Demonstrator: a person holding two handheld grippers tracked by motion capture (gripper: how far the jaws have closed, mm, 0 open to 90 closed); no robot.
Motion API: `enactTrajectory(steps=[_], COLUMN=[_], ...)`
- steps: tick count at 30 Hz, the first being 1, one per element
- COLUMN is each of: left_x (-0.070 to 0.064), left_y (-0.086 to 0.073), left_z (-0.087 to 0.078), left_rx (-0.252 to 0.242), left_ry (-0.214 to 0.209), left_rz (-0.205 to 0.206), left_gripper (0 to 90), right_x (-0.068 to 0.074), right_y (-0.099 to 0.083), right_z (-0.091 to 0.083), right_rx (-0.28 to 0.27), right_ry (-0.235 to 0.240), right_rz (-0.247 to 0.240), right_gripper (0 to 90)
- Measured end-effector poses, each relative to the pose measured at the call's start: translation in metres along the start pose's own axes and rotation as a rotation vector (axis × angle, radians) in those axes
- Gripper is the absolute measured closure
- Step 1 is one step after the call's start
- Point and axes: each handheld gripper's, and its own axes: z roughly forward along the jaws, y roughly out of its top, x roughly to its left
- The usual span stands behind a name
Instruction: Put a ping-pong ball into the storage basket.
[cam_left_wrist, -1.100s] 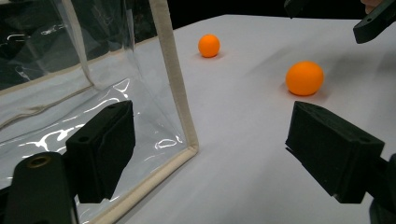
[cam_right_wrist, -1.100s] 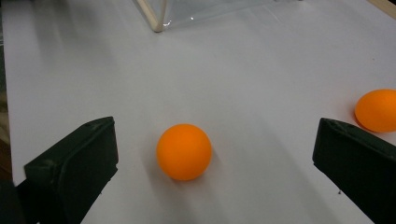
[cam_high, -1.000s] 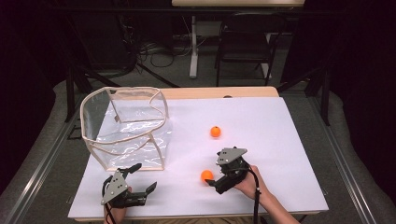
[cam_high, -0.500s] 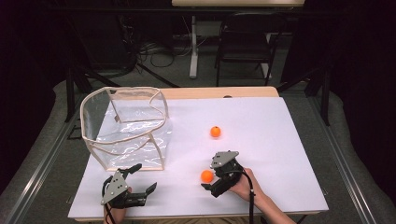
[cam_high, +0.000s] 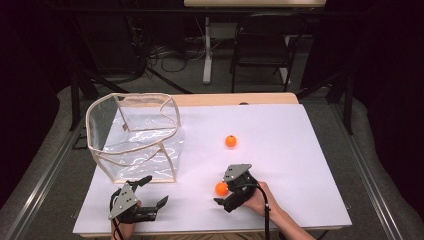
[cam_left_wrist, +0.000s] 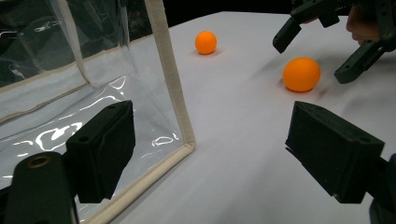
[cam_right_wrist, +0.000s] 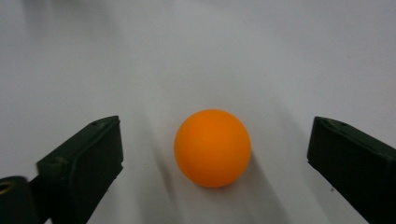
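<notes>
So far neither orange ball is bagged: the right gripper (cam_high: 223, 194), released, straddles the near ball (cam_high: 221, 188); the left gripper (cam_high: 155, 192) waits released by the clear bag (cam_high: 132, 131), and the far ball (cam_high: 230, 141) lies untouched.

The person's right hand (cam_high: 257, 199) came in from the bottom edge of the high view, forearm angled up and leftward, gripping the black two-jaw right gripper (cam_high: 223, 190). Its jaws stood wide apart, pointing left, low over the table. The black two-jaw left gripper (cam_high: 154, 192), with a grey three-cornered plate on top, lay low near the front edge, jaws spread and pointing right.
</notes>
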Motion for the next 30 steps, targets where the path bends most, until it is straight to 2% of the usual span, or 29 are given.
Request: enactTrajectory(steps=[7,11,13,24,30], left_x=[-0.0002,-0.0003,-0.0002,-0.0002,-0.0003], left_y=[-0.0001,-0.0001,-0.0001,-0.0001,-0.0002], left_z=[0.0002,0.0004,0.0005,0.0008,0.001], left_rx=[0.003,0.004,0.007,0.01,0.009], left_ry=[-0.001,-0.003,-0.005,-0.009,-0.01], left_rz=[0.002,0.003,0.004,0.005,0.006], left_gripper=[15.7,15.7,15.7,15.7,15.7], right_x=[0.0021,0.0026,0.0033,0.0039,0.004], right_y=[-0.0009,-0.001,-0.0007,-0.0011,-0.0011], right_z=[0.0029,0.0035,0.0044,0.0077,0.0076], right_rx=[0.031,0.036,0.047,0.077,0.078], right_ry=[-0.025,-0.028,-0.034,-0.049,-0.052], right_rz=[0.003,0.0,-0.006,-0.01,-0.011], right_gripper=[23.9,28.7,34.5,49.7,50.1])
